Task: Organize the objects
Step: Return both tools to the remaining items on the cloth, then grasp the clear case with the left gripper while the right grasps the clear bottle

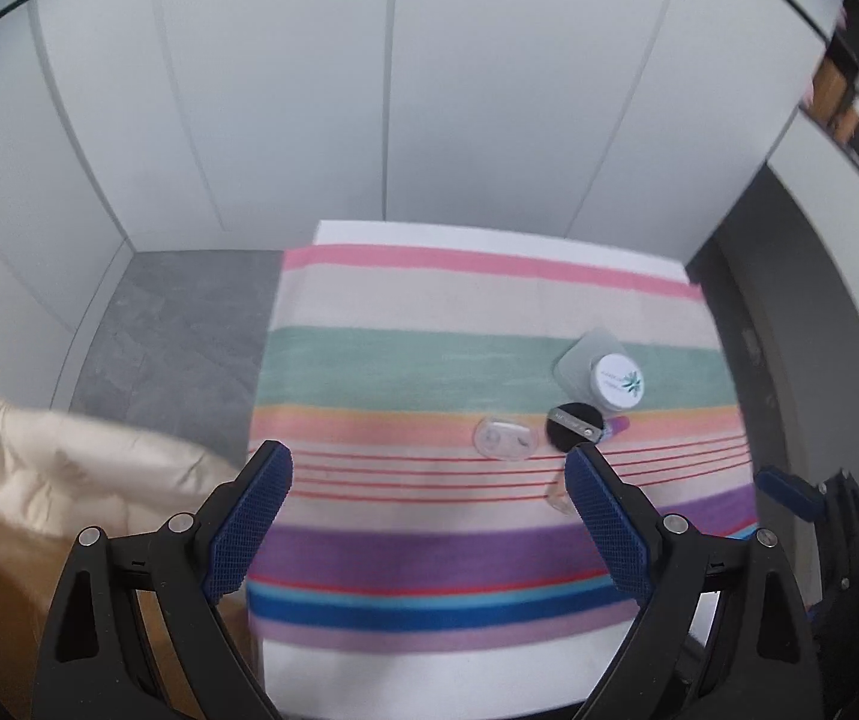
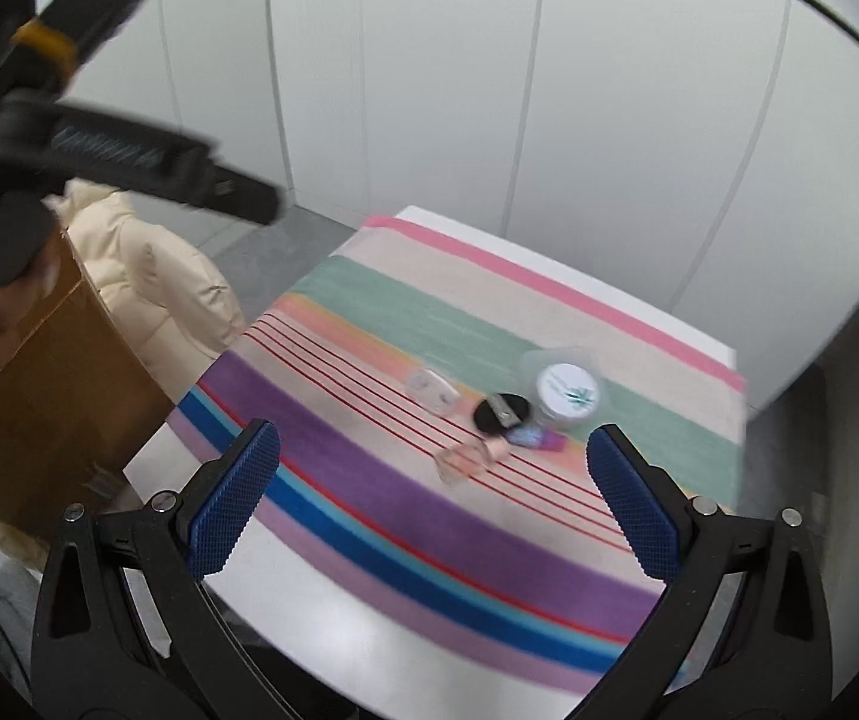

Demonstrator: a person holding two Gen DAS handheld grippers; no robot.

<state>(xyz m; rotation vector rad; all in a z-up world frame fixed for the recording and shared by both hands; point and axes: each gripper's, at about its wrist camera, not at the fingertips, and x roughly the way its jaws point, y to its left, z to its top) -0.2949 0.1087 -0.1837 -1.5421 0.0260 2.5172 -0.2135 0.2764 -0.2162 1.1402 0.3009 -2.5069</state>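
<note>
My left gripper [image 1: 429, 504]: jaws spread wide, nothing between the pads, held above the near stripes of the surface.
My right gripper [image 2: 432, 498]: jaws likewise wide apart and empty, angled down toward the cluster of small items.
Striped cloth [image 2: 369, 516]: covers the surface; soft, so I judge it may drag or wrinkle if a pad scrapes it.
Small glass bottle [image 2: 465, 459]: lies on its side on the thin red lines, nearest to me; probably light, smooth and fragile. Take it across the body, not the neck.
Clear oval case [image 1: 504, 438]: flat on the cloth, just left of the black disc; low profile, likely slippery (a pinch at the edges seems the only option).
Black disc [image 1: 573, 423]: flat, a silver strip lying across it; thin, hard to get under.
White-lidded jar [image 1: 616, 383]: upright, farthest, standing on a clear flat piece; rigid and round. Grip across the lid's sides.
Purple item [image 2: 543, 438]: too blurred to identify.
</note>
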